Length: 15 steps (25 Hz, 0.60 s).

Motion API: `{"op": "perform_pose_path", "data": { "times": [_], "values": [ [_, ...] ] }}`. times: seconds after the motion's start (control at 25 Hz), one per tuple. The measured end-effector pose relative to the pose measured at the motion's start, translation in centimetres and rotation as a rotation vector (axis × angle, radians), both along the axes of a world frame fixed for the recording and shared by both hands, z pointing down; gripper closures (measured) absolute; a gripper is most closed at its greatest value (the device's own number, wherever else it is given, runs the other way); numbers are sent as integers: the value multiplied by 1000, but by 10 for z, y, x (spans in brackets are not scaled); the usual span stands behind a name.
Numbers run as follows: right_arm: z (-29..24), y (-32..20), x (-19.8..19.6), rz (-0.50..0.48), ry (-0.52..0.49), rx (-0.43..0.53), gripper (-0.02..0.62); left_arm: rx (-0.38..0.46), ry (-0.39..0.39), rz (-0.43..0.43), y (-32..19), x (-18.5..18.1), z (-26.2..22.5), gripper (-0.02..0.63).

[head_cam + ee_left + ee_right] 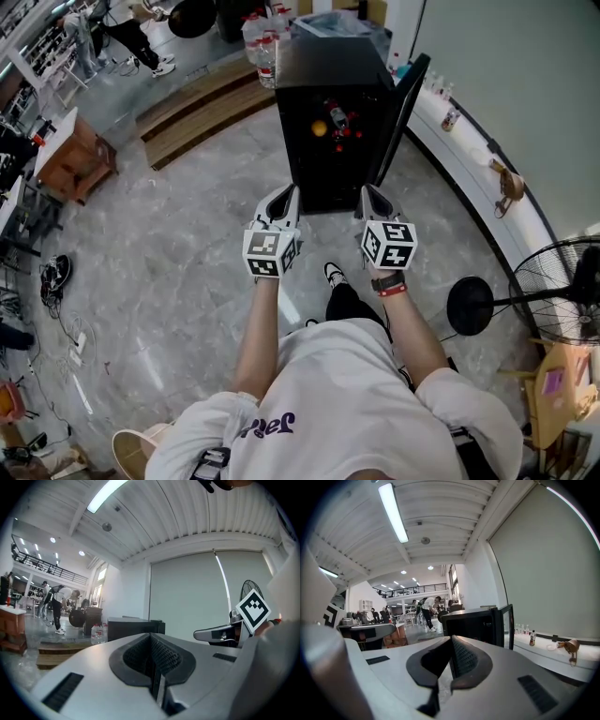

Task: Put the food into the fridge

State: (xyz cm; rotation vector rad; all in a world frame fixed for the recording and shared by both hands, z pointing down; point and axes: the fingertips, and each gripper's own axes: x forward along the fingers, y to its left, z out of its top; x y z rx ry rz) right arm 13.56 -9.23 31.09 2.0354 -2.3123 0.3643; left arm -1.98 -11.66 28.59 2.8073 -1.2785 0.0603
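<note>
Ahead of both grippers, the black fridge (328, 66) stands on the floor with its door (405, 103) open. The food (330, 125), apparently an orange and red items, sits inside. Left gripper (284, 199) and right gripper (372, 199): jaws together, nothing held.

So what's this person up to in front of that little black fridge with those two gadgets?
A person stands facing a small black fridge whose door hangs open. Each hand holds a grasping tool. The left tool and the right tool are both shut and empty, held side by side and pointing toward the fridge. Inside it sit a round orange item and some red items. Nothing is being carried right now.
</note>
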Motion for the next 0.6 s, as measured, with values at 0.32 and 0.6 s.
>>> {"op": "perform_pose_path", "data": {
  "times": [0.32, 0.6],
  "values": [
    [-2, -3, -6, -8, -16, -9, 581, 11, 16, 6, -4, -2, -6, 588],
    [0, -14, -7, -28, 1, -16, 581, 16, 31, 3, -14, -1, -6, 588]
  ]
}}
